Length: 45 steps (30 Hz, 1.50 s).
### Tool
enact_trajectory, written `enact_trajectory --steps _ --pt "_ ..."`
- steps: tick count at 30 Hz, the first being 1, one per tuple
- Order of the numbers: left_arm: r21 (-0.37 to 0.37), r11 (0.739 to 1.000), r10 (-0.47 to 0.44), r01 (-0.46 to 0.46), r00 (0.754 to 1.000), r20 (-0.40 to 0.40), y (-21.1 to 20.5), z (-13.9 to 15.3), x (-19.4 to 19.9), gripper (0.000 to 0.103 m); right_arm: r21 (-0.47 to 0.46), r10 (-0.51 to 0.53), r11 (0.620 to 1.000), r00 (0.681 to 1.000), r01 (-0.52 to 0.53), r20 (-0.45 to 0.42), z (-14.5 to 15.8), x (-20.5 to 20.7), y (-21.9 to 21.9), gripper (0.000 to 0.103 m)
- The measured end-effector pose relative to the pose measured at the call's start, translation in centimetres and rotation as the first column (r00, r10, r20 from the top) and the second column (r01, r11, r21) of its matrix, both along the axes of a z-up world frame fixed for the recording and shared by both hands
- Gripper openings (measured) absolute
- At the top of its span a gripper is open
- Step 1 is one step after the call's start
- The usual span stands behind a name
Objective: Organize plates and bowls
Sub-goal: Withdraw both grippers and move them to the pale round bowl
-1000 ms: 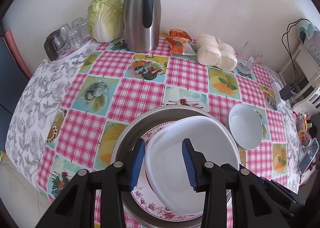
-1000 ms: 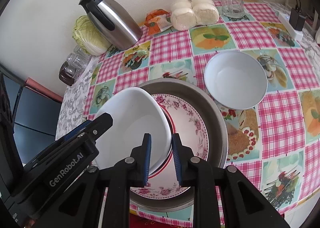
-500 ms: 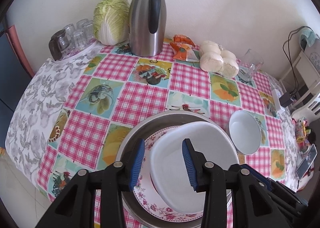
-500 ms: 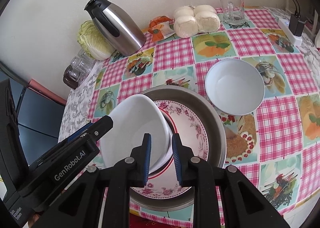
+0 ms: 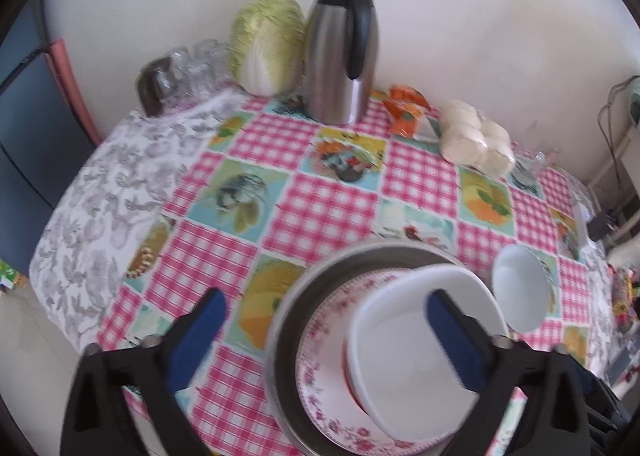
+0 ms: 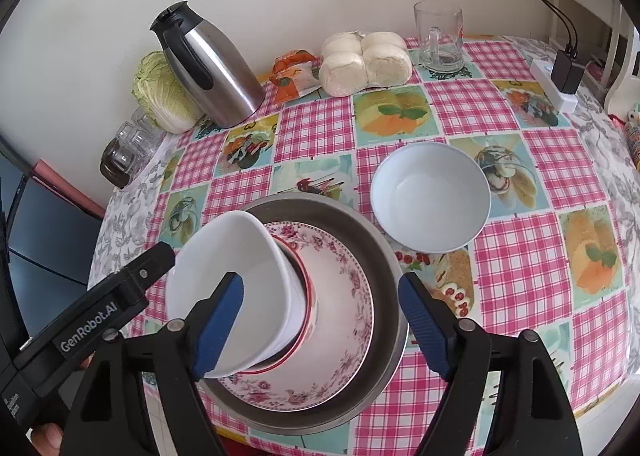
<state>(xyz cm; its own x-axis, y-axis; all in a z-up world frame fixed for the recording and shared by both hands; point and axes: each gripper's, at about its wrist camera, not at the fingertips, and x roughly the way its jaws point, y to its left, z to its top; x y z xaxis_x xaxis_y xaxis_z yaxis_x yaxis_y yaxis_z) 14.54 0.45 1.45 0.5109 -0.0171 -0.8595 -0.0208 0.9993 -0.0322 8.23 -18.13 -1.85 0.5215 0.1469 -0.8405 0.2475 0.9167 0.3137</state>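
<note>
1. Since a second ago: both claws gone from near-closed to wide; jaws just been opening. Left gripper [image 5: 324,320] spread as far as seen, white dish only partly between the blue pads, no pad pressing it. Right gripper [image 6: 320,320] likewise wide, dish rim and plate between the pads, nothing gripped. White dish now lying lower in the stack than when pinched at the rim.
2. Tablecloth [image 6: 516,260], pink check with food prints: bears everything.
3. Steel basin [image 6: 384,256]: bottom of the stack, near the table's front edge.
4. Floral plate [image 6: 340,284]: seated inside the basin.
5. White dish [image 6: 232,256]: resting on a red-rimmed piece on the floral plate, tilted, offset toward the left side of the stack in the right wrist view. Released, unsupported by either claw.
6. White bowl [image 6: 430,196]: alone on the cloth, just beside the basin's far-right rim, upright, empty.
7. Step in hand, judged: release of the white dish onto the stack, done or nearly so.
8. Next move, judged: pull claws clear without nudging the tilted dish; then right claw to the loose bowl, pinch on one rim wall, lift, nest into the stack. Risk: tilted dish sliding if bowl set down off-centre.
</note>
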Motion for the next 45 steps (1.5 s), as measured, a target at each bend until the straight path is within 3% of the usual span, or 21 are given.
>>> enact_trajectory --steps 7,18,21,25,33,40,45 --pt "0.0 0.997 0.077 -0.077 0.995 0.061 1.5 0.4 -0.2 0.103 -0.019 -0.023 1.0 0.999 0.024 0.029 0.5 -0.2 -0.6 0.097" --pt "-0.018 0.996 0.084 -0.082 0.989 0.121 0.3 1.3 -1.1 0.103 -0.042 -0.046 0.998 0.997 0.048 0.056 1.4 -1.0 -2.5 0.097" --pt "0.006 0.999 0.049 -0.051 0.985 0.165 -1.3 2.0 -1.6 0.103 -0.056 -0.07 0.996 0.995 0.073 0.067 1.8 -1.5 -3.8 0.097" --pt "-0.006 1.0 -0.021 0.022 0.986 0.166 -3.6 2.6 -1.7 0.103 -0.057 -0.115 0.991 0.991 0.119 0.074 2.0 -2.4 -6.4 0.097" --pt "0.119 0.974 -0.208 0.191 0.965 0.157 -11.1 2.8 -2.5 0.103 -0.069 -0.256 0.963 0.964 0.26 0.065 1.9 -4.6 -13.1 0.097" --pt "0.09 0.956 -0.288 0.278 0.948 0.132 -15.8 2.8 -2.1 0.103 -0.083 -0.355 0.93 0.934 0.357 0.047 1.2 -6.3 -17.8 0.097" --pt "0.048 0.949 -0.316 0.313 0.945 0.086 -17.8 2.0 -1.0 0.103 -0.076 -0.364 0.928 0.931 0.365 0.029 0.5 -6.5 -19.1 0.097"
